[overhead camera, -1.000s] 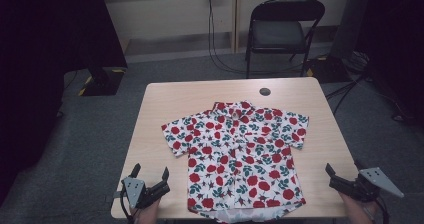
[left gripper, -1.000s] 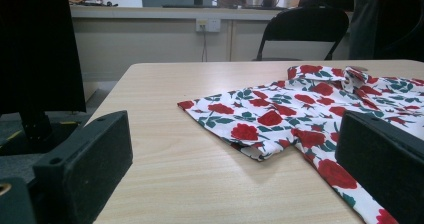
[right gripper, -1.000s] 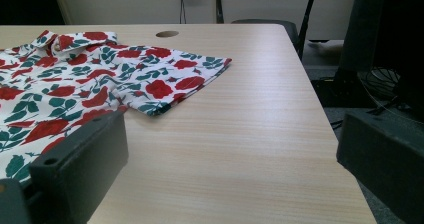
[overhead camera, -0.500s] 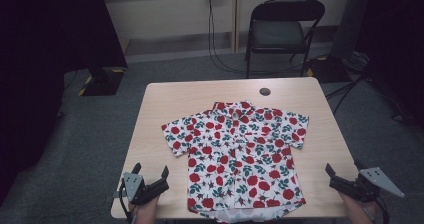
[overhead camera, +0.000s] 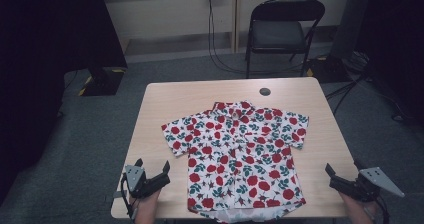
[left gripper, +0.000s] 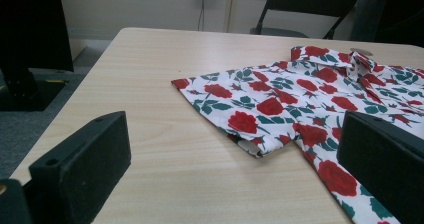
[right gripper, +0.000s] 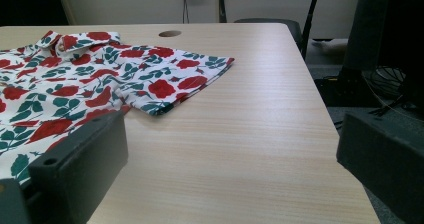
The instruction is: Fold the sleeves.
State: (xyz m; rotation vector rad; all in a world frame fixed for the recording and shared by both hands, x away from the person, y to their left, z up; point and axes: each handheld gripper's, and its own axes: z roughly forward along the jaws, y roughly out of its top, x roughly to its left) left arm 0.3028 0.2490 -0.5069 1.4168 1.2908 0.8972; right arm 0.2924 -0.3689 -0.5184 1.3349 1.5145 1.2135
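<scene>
Pale wood surface (overhead camera: 165,104), rectangular, small round grommet hole (overhead camera: 265,91) near far edge. Short-sleeved shirt (overhead camera: 240,154) with red roses and green leaves spread flat at centre, collar toward far side, hem at near edge. Black folding chair (overhead camera: 280,31) on grey floor beyond. Left gripper (overhead camera: 152,176) at near left corner, fingers apart, empty, just beside shirt. Right gripper (overhead camera: 345,181) at near right corner, fingers apart, empty.

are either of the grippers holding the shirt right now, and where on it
Nothing is held. The left gripper and right gripper both have their jaws open, off the shirt lying flat on the table.
</scene>
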